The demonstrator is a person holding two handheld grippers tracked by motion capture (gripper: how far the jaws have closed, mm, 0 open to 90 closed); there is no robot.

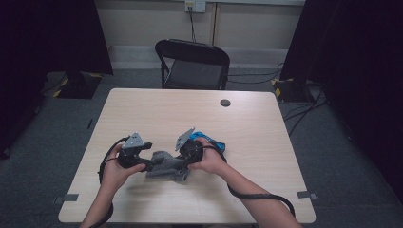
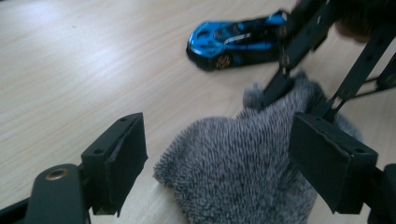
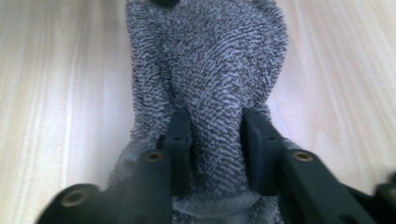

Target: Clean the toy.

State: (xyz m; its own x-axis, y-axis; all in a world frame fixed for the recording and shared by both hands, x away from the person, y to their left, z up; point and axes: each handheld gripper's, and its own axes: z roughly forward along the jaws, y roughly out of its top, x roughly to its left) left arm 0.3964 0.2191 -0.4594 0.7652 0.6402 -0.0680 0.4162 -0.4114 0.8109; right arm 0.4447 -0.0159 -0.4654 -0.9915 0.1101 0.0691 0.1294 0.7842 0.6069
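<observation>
- Grey carpet floor (image 1: 43, 142) runs all round, with dark curtains (image 1: 47, 33) at both sides and a pale wall behind, where a socket (image 1: 195, 5) feeds a hanging cable.
- Light wooden table (image 1: 161, 107) carries the work; its far half lies bare apart from a round dark cable port (image 1: 225, 102) near the far edge.
- Black folding chair (image 1: 192, 64) stands just beyond the table's far edge, well apart from the hands.
- Grey fuzzy cloth (image 1: 164, 166) lies bunched on the near middle of the table, between the two grippers — its pile is coarse and looped, as the right gripper view shows.
- Left hand-held gripper (image 2: 217, 161) has its jaws spread wide, one on each side of the cloth's near edge; the left pad stands clear of the fabric, and whether the right pad touches it I cannot tell.
- Right hand-held gripper (image 3: 215, 149) has its jaws drawn in on a raised fold of the cloth, pinching it between the pads.
- Blue toy car (image 2: 238, 39) with black trim sits on the table just beyond the cloth, beside the right hand-held gripper — in the high view the person's right hand (image 1: 209, 159) and that gripper cover most of it.
</observation>
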